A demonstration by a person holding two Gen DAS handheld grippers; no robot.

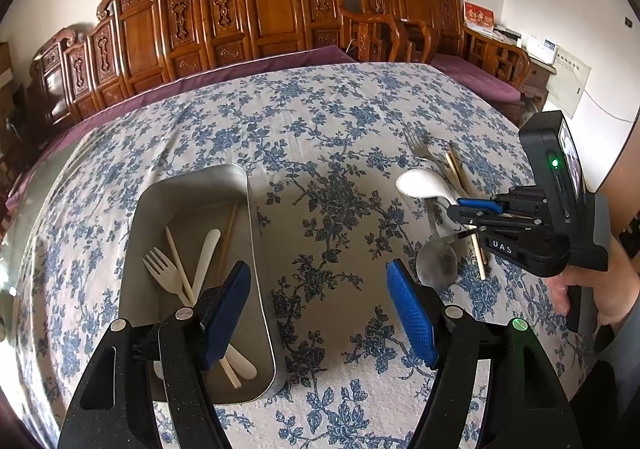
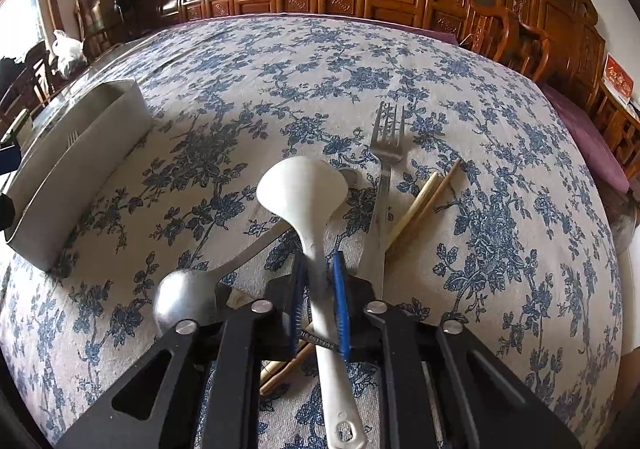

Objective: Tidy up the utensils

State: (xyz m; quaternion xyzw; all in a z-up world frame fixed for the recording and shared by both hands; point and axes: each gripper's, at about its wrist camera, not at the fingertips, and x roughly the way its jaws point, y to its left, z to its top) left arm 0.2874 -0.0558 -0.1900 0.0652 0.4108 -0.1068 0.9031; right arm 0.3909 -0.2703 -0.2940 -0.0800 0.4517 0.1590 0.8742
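Observation:
My right gripper (image 2: 320, 277) is shut on the handle of a white plastic spoon (image 2: 300, 185), whose bowl points away over the cloth. Beside it lie a metal spoon (image 2: 184, 297), a metal fork (image 2: 386, 153) and wooden chopsticks (image 2: 424, 197). In the left wrist view the right gripper (image 1: 466, 209) shows at the right, with the white spoon (image 1: 420, 183) in it. My left gripper (image 1: 316, 269) stands open and holds nothing, its left finger over the metal tray (image 1: 248, 209). The tray holds a cream plastic fork (image 1: 160, 269), a cream knife (image 1: 208, 249) and chopsticks.
A blue-flowered cloth (image 1: 320, 121) covers the table. Behind it stands a carved wooden bench (image 1: 272, 9) with a purple cushion. A person's hand (image 1: 600, 289) grips the right tool's handle. The tray (image 2: 80, 153) sits at the left in the right wrist view.

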